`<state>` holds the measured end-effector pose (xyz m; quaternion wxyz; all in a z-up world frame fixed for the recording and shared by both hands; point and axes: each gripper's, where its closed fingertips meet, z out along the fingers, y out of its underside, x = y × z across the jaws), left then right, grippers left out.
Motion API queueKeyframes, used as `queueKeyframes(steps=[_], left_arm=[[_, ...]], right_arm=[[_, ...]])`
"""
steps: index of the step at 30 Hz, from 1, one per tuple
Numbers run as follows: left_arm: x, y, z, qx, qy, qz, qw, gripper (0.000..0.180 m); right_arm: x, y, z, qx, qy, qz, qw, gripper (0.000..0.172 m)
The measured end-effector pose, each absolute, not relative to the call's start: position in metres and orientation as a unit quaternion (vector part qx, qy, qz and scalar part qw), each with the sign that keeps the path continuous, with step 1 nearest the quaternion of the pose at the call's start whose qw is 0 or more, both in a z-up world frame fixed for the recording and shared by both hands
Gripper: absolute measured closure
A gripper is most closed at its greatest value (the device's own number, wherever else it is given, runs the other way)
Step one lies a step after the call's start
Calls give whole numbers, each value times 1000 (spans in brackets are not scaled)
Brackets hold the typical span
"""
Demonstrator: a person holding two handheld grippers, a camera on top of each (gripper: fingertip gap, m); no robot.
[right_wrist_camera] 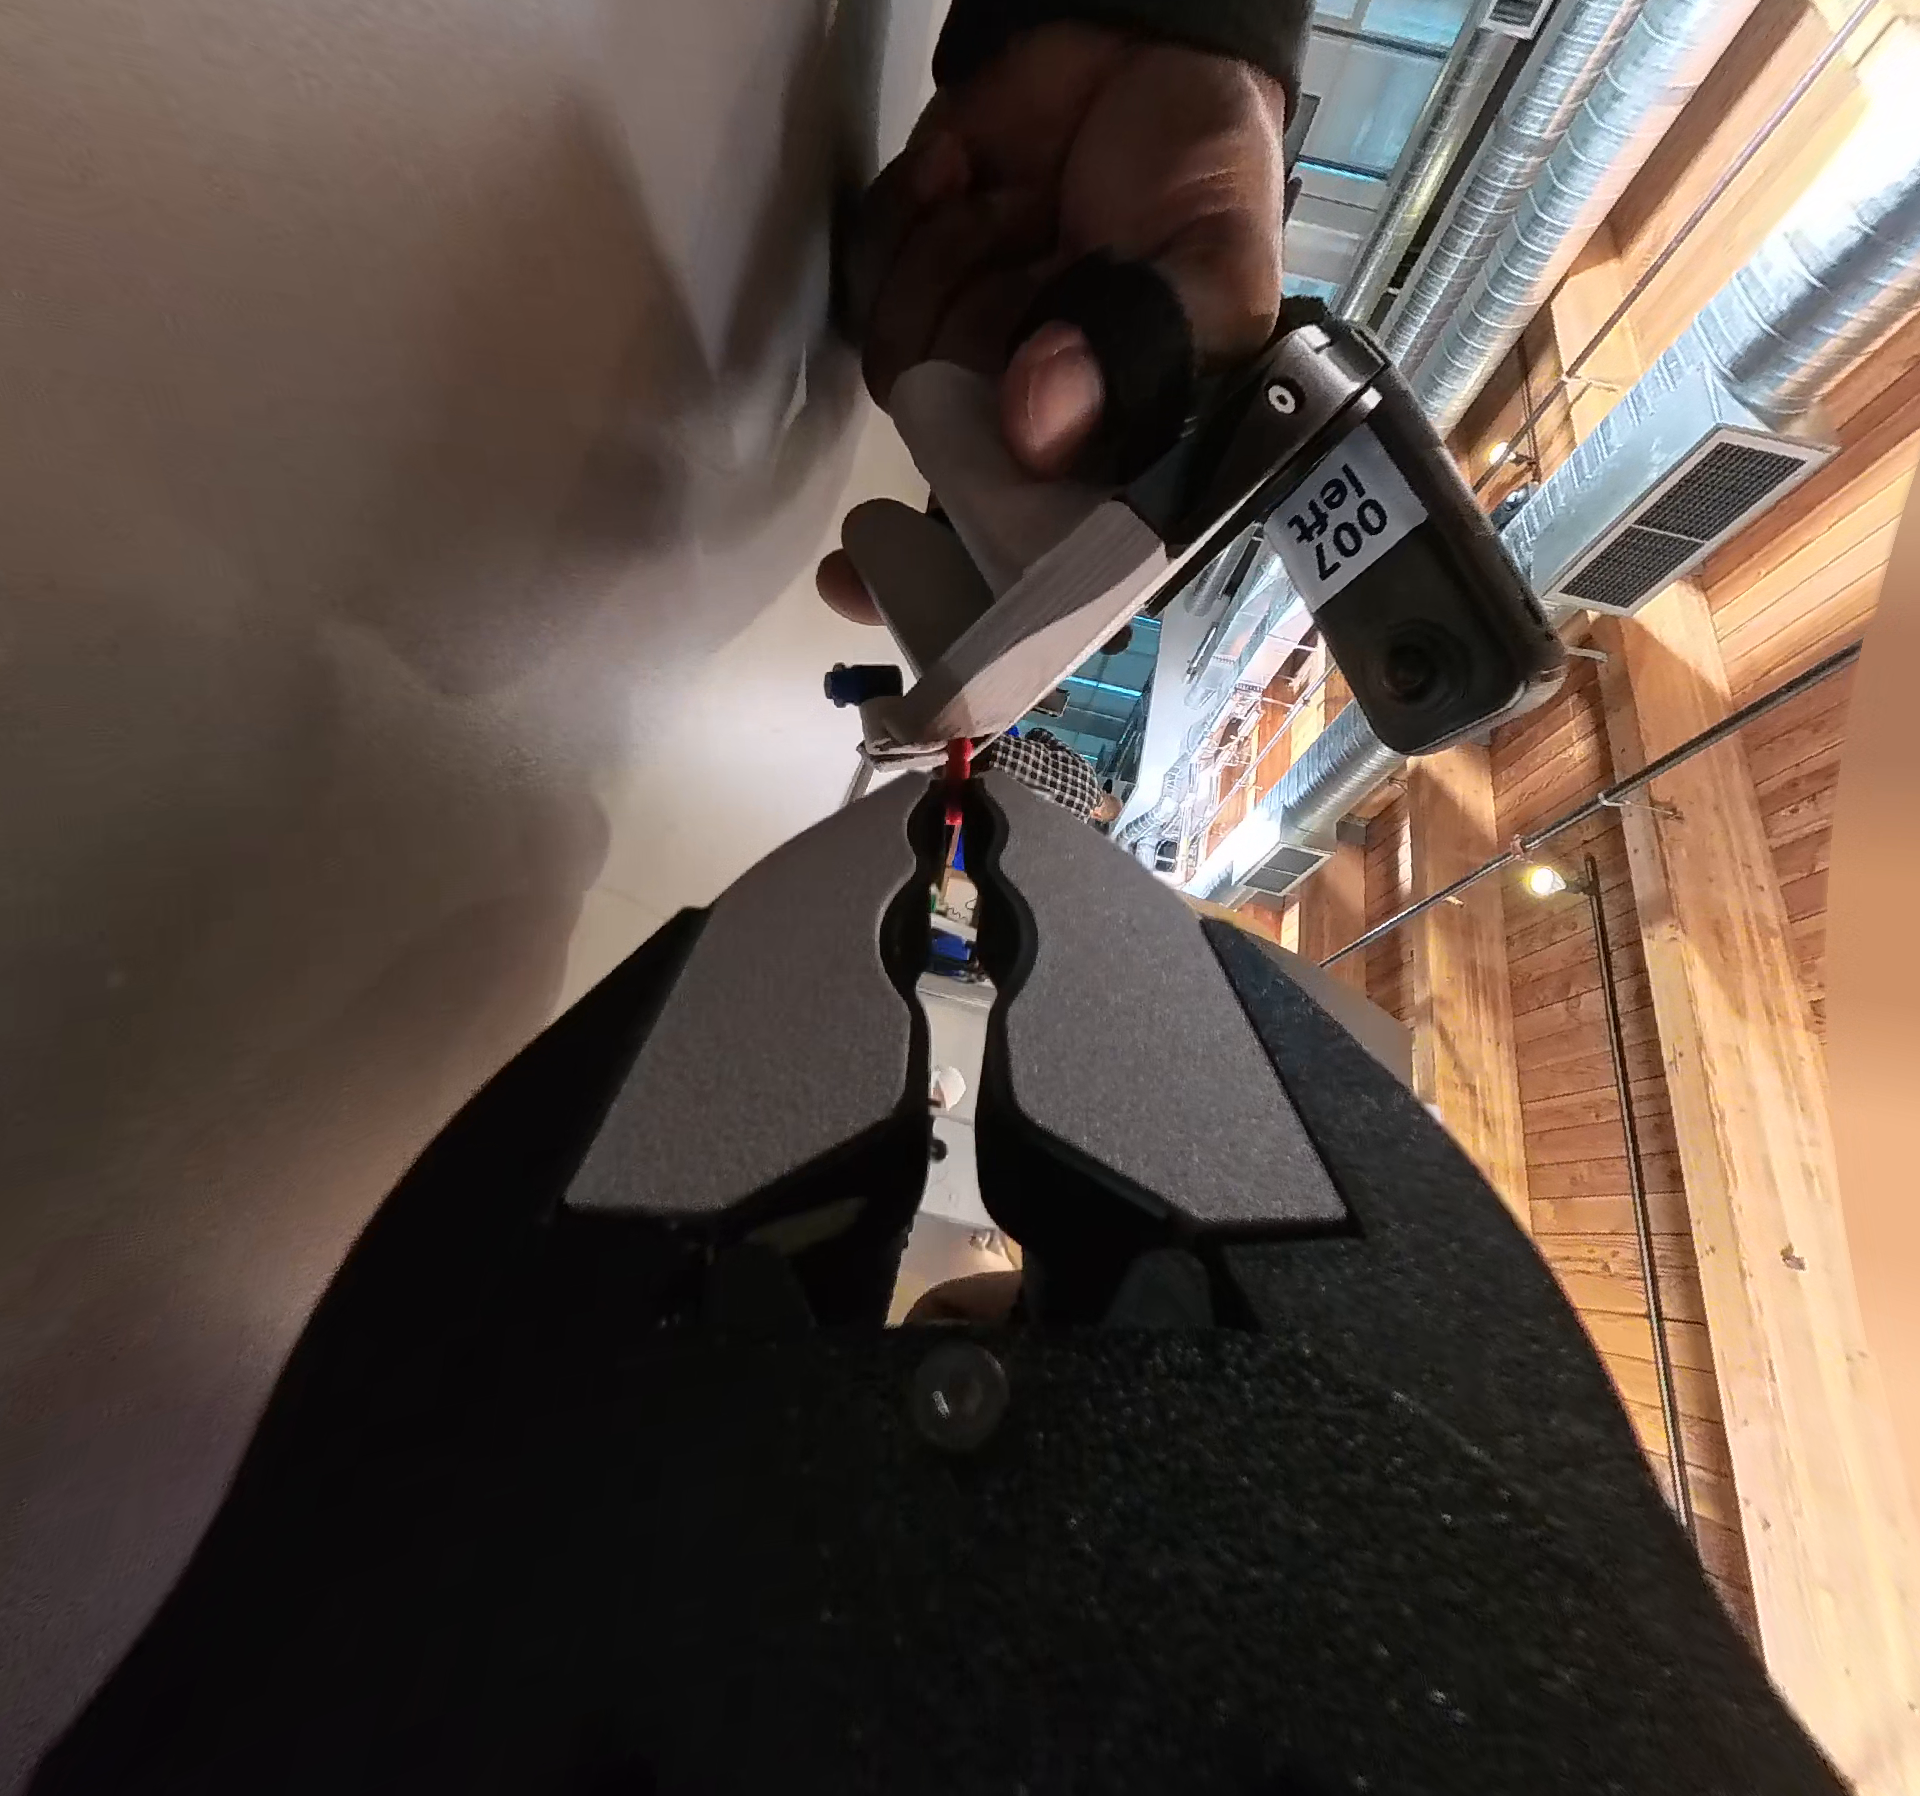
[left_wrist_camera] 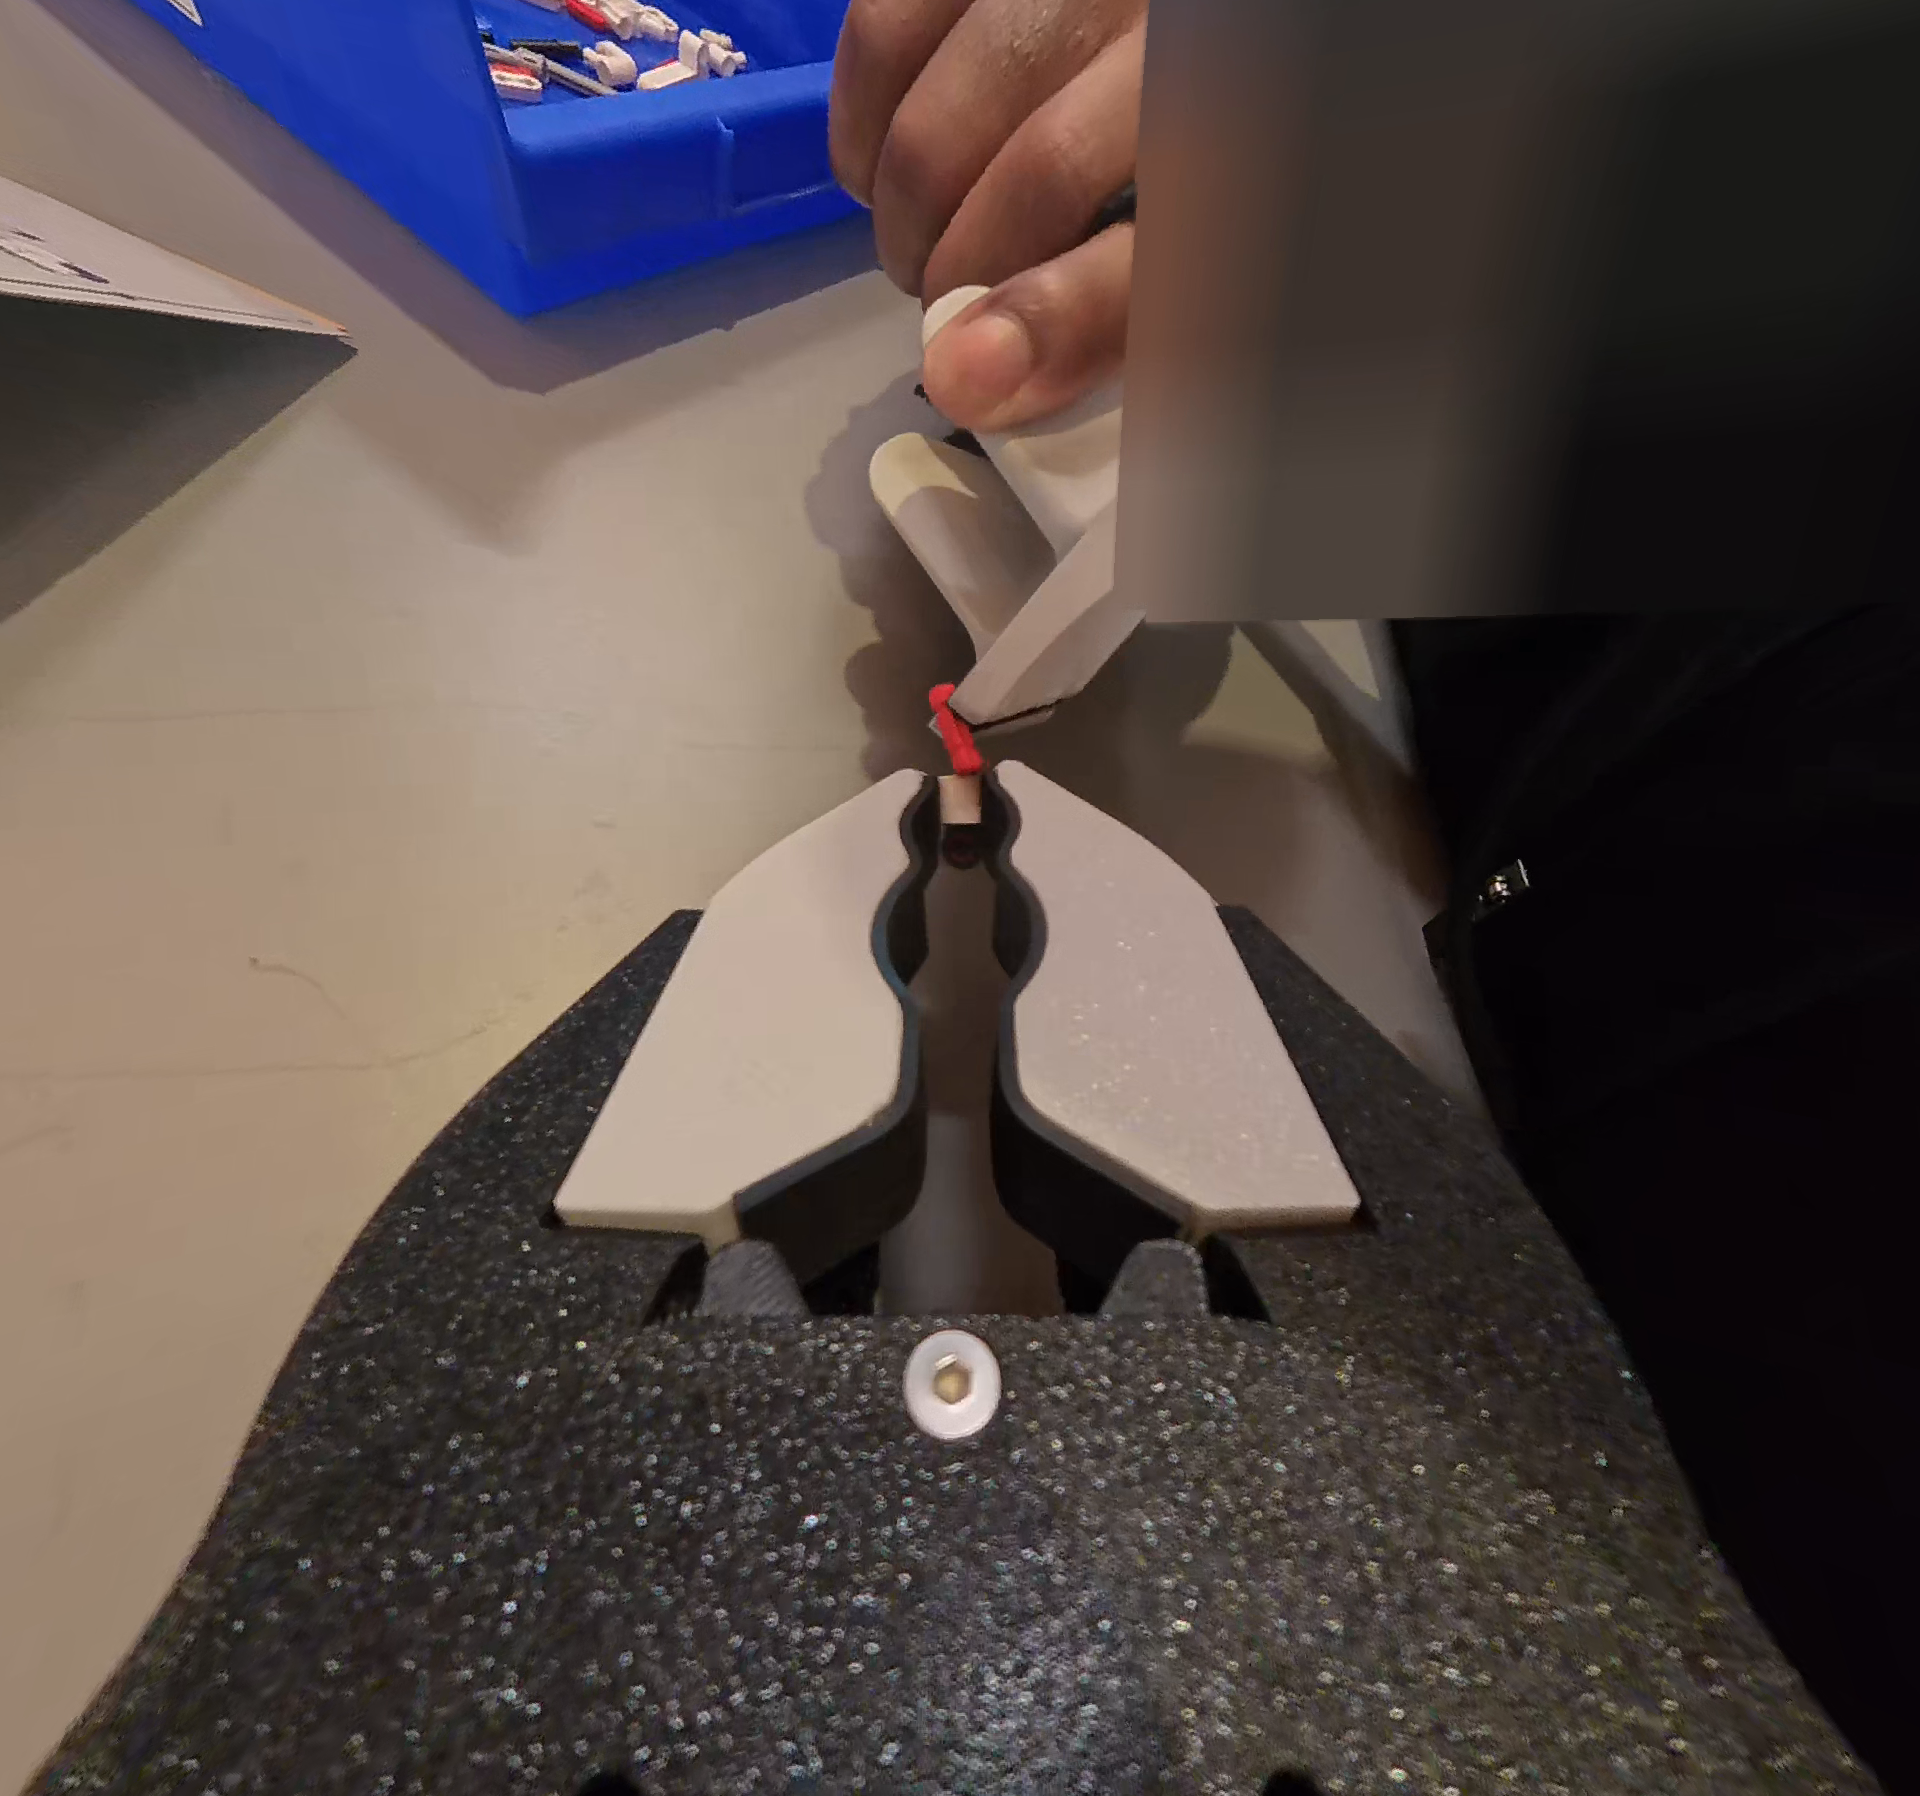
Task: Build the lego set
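In the left wrist view my left gripper [left_wrist_camera: 961, 785] is shut on a small beige part [left_wrist_camera: 960, 801] pinched between its fingertips. My right gripper [left_wrist_camera: 1003, 707] reaches in from the upper right, shut on a small red pin [left_wrist_camera: 954, 728]. The pin's lower end meets the top of the beige part. In the right wrist view my right gripper [right_wrist_camera: 951, 796] pinches the red pin [right_wrist_camera: 953, 816] at its tips. The left gripper [right_wrist_camera: 914, 744] sits just above it, and a blue end [right_wrist_camera: 857, 681] of the part it holds sticks out to the left.
A blue bin [left_wrist_camera: 623, 167] with several small white, red and grey parts [left_wrist_camera: 603, 11] stands at the back on the beige table [left_wrist_camera: 416, 707]. A flat board [left_wrist_camera: 156, 292] lies at the left. A hand [left_wrist_camera: 987, 136] holds the right gripper. A person in a checked shirt [right_wrist_camera: 1049, 775] is far off. Only a small space, under 4 cm, lies between the two pairs of fingers.
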<state>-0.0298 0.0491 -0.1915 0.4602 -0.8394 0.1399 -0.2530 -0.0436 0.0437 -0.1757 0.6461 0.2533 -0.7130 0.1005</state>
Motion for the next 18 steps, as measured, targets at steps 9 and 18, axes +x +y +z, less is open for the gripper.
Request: queueKeyframes(steps=[9, 18], left_arm=[[-31, 49, -191, -840, 140, -245, 464, 173], [-34, 51, -194, -848, 136, -226, 460, 173]], right_arm=[[-46, 47, -180, 252, -720, 87, 640, 170], [-45, 48, -182, 254, -724, 76, 636, 170]])
